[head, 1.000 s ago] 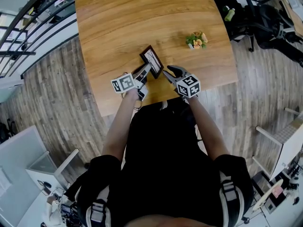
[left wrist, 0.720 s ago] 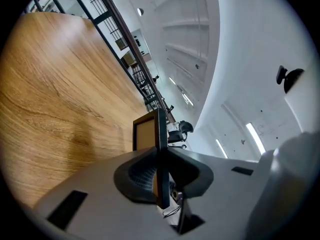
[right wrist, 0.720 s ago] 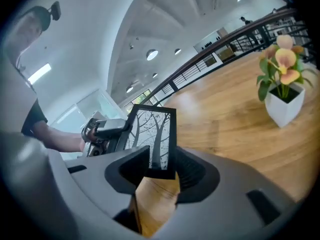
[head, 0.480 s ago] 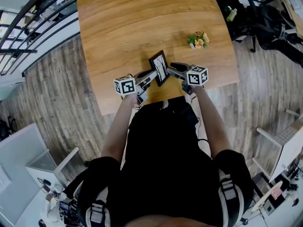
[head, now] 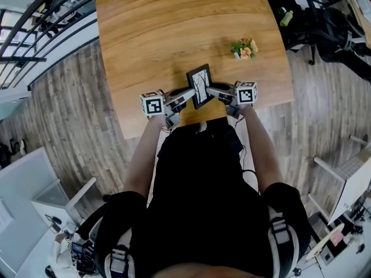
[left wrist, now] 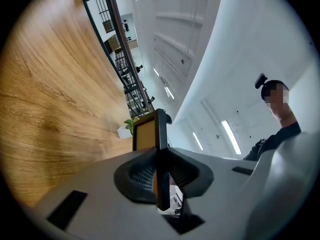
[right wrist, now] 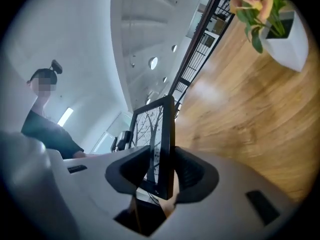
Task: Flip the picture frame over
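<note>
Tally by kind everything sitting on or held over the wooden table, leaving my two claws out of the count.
Picture frame: 1
Pot of flowers: 1
Total: 2

The person wears a black short-sleeved top with black shoulder straps carrying grey buckles. A small black camera sits on the head. The left gripper and right gripper have pale grey bodies and dark ribbed pads, and each bears a white cube printed with black square markers.
</note>
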A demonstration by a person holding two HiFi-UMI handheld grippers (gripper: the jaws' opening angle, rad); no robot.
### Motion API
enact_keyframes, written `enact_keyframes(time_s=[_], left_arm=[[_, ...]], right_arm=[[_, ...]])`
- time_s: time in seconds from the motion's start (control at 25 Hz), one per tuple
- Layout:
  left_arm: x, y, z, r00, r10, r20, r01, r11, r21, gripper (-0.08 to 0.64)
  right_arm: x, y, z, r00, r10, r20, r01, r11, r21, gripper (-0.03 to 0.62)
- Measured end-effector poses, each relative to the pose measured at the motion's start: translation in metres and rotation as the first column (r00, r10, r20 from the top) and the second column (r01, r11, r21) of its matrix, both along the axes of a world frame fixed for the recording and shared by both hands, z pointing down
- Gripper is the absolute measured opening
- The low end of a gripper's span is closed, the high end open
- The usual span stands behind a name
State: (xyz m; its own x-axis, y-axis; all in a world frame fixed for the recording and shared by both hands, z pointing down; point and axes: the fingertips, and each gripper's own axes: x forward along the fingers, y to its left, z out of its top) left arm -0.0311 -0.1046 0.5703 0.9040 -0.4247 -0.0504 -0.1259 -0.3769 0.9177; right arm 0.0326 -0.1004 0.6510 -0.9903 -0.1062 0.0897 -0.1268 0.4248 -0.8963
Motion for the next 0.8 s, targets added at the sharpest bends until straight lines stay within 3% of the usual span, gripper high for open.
enact_keyframes(time_s=[0.2, 0.44, 0.8], left_arm=[[-0.005, -0.002, 0.027, 0.992, -0.011, 0.126, 0.016, 0.999, -0.038, 0.078], [-0.006, -0.002, 0.048, 0.976, -0.013, 0.218, 0.027, 0.998, -0.064, 0.078], [-0.021, -0.01, 0.074, 0.955, -0.073, 0.288, 0.11, 0.988, -0.113, 0.077]], right_arm=[[0.005, -0.003, 0.012, 0.992, 0.035, -0.12, -0.029, 0.998, 0.052, 0.149], [0.008, -0.004, 0.026, 0.969, 0.064, -0.24, -0.039, 0.993, 0.108, 0.146], [0.004, -0.004, 0.04, 0.938, 0.146, -0.315, -0.11, 0.986, 0.129, 0.126]])
